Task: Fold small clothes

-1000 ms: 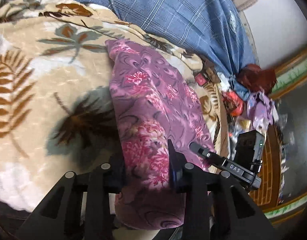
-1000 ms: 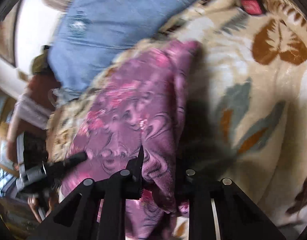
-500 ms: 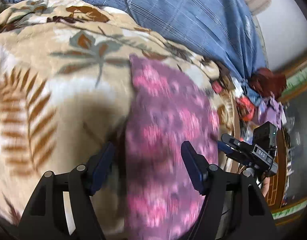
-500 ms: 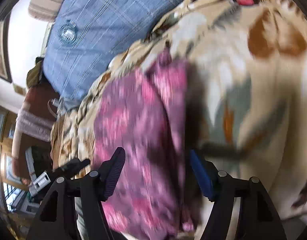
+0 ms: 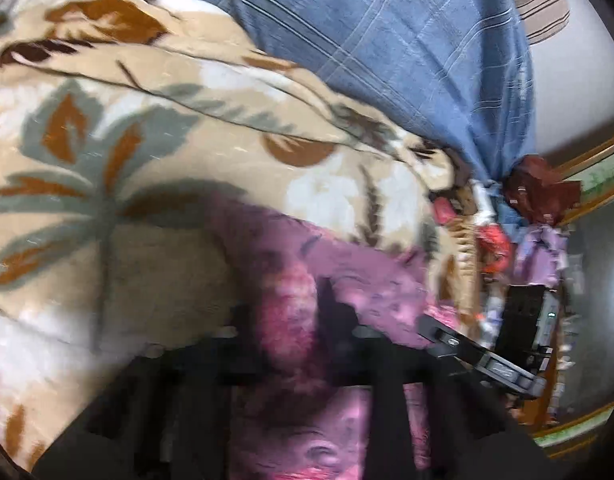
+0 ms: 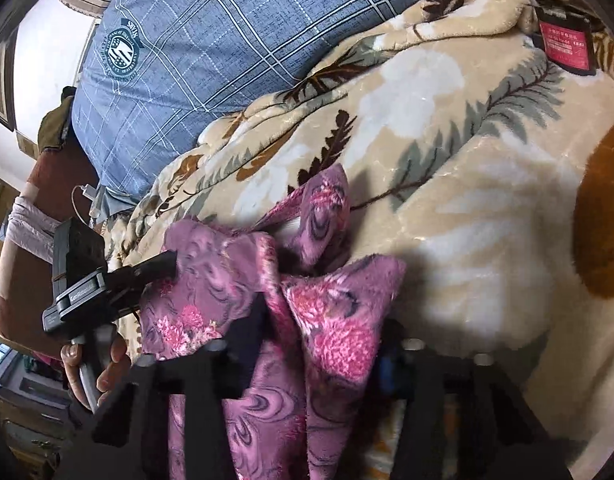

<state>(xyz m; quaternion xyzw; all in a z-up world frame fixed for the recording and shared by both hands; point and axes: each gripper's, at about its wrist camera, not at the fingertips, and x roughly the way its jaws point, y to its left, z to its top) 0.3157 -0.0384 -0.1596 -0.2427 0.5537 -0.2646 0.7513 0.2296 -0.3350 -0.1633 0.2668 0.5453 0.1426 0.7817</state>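
A small purple garment with pink flowers lies bunched on the beige leaf-print blanket. In the blurred left wrist view my left gripper is shut on a fold of it. In the right wrist view the garment is gathered up between the fingers of my right gripper, shut on its near edge, with one corner sticking up behind. The left gripper shows there at the garment's left side. The right gripper shows in the left wrist view.
A blue plaid pillow lies behind the blanket. A red packet sits on the blanket at the far right. Loose clothes and clutter pile at the bed's edge by a wooden frame.
Both grippers were open over the flat garment half a second ago. Now both are shut on it, and the cloth is bunched and lifted toward me.
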